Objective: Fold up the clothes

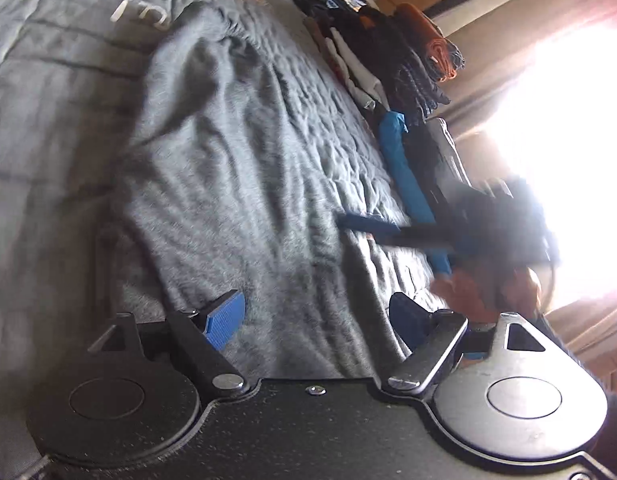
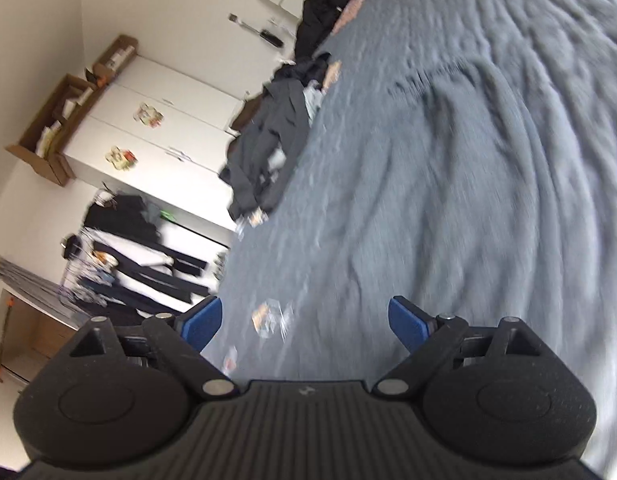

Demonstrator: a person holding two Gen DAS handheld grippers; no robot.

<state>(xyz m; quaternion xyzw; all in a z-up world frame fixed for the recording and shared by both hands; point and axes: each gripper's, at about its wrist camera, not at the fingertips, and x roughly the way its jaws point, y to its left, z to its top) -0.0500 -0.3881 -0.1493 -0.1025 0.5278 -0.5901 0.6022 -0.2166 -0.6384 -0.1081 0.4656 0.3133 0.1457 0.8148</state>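
Our left gripper (image 1: 316, 322) has its blue pads (image 1: 224, 320) spread wide with nothing between them, low over the grey garment (image 1: 212, 168) that lies spread on the bed (image 1: 40, 80). The right gripper (image 2: 304, 322) is just as wide apart and empty — in its own view it looks along the bed's side edge, the same grey garment (image 2: 488, 184) stretching ahead toward a ribbed hem (image 2: 428, 74). From the left wrist view we also see the right tool's fingers (image 1: 368, 228), blurred, reaching onto the cloth from the window side.

We judge the step to be taking hold of the garment for a fold. To do it well, each of us should come down on a matching edge or corner, pinch only the layer meant to travel, and lift together so the cloth stays taut and the wrinkles do not fold in.

No containers lie on the bed. Stacked clothes (image 1: 388, 64) line its far side by the window, and a loose dark heap (image 2: 268, 144) sits at the opposite edge. Open cardboard boxes (image 2: 68, 120) top the white wardrobe (image 2: 160, 128) — they seem to hold papers, too small to tell.
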